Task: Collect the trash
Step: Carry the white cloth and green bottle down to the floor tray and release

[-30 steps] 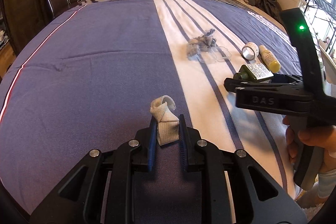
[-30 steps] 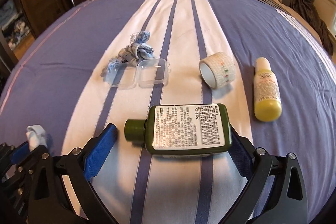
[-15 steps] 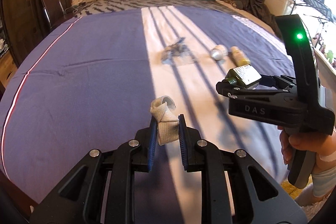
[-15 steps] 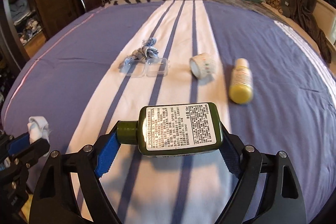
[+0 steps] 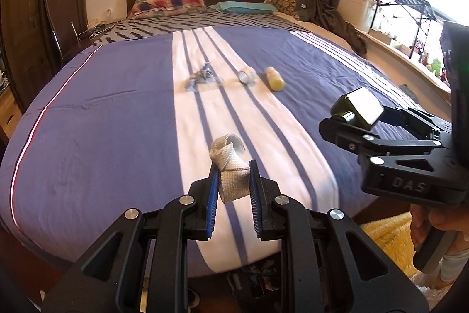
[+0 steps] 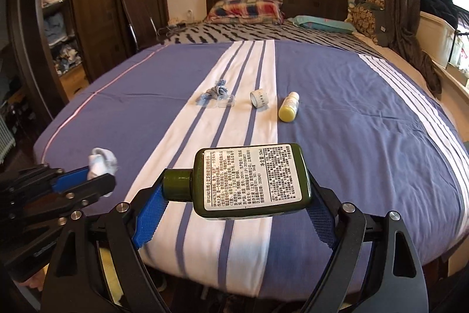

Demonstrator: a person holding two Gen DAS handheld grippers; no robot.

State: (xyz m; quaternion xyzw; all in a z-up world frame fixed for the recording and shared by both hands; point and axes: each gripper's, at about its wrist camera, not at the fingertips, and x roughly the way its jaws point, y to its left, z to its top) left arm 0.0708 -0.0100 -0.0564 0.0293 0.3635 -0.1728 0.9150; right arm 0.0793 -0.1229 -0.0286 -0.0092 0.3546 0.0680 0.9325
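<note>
right wrist view alone shows the green bottle's (image 6: 252, 181) label, right tongs (image 6: 234, 203) clamping it; left tongs (image 5: 233, 182) pinch white cloth (image 5: 230, 166).

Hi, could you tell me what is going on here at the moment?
A person is clearing litter off a bed with two handheld grippers. The left gripper is clamped on a white fabric scrap; the right gripper holds a dark green bottle lengthwise. Both are lifted near the bed's foot. A blue rag, clear case, tape roll and yellow bottle remain.
</note>
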